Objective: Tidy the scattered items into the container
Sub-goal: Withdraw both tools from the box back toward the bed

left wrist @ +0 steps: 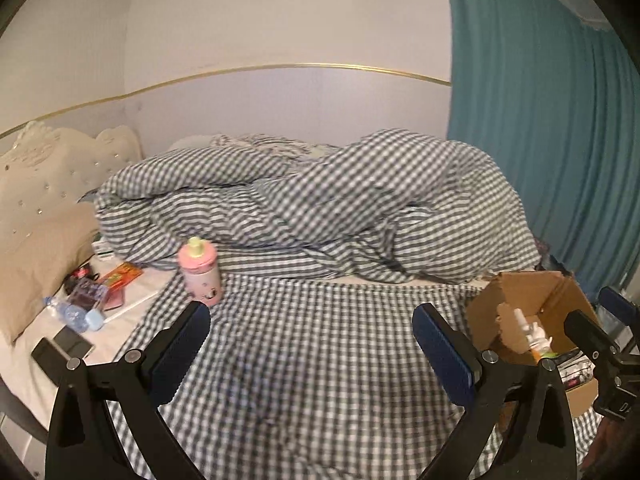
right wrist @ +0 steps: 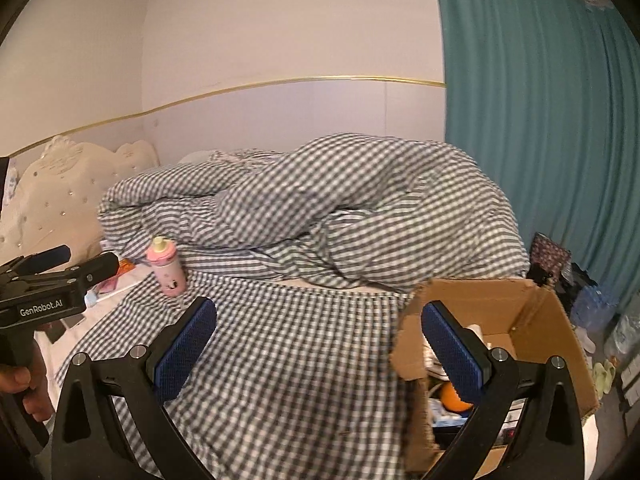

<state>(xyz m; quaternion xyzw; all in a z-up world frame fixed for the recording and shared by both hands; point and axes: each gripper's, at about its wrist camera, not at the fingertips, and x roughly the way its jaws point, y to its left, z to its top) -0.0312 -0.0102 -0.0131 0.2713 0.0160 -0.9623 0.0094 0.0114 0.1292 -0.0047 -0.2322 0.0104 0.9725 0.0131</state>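
A pink baby bottle (left wrist: 200, 272) with a pale yellow cap stands upright on the checked bedsheet, just beyond my left finger in the left wrist view. It also shows far left in the right wrist view as the bottle (right wrist: 168, 270). An open cardboard box (left wrist: 532, 292) sits on the bed at the right and holds a white item (left wrist: 534, 334), an orange (right wrist: 454, 398) and other things. My left gripper (left wrist: 316, 340) is open and empty over the sheet. My right gripper (right wrist: 320, 344) is open and empty, with its right finger in front of the box (right wrist: 480, 300).
A rumpled checked duvet (left wrist: 320, 208) fills the back of the bed. By the cream headboard (left wrist: 44, 184) lie a water bottle (left wrist: 70, 314), an orange packet (left wrist: 122, 274) and a dark phone (left wrist: 60, 350). A teal curtain (right wrist: 540, 120) hangs at the right. A hand (right wrist: 28, 392) holds the left gripper (right wrist: 90, 256).
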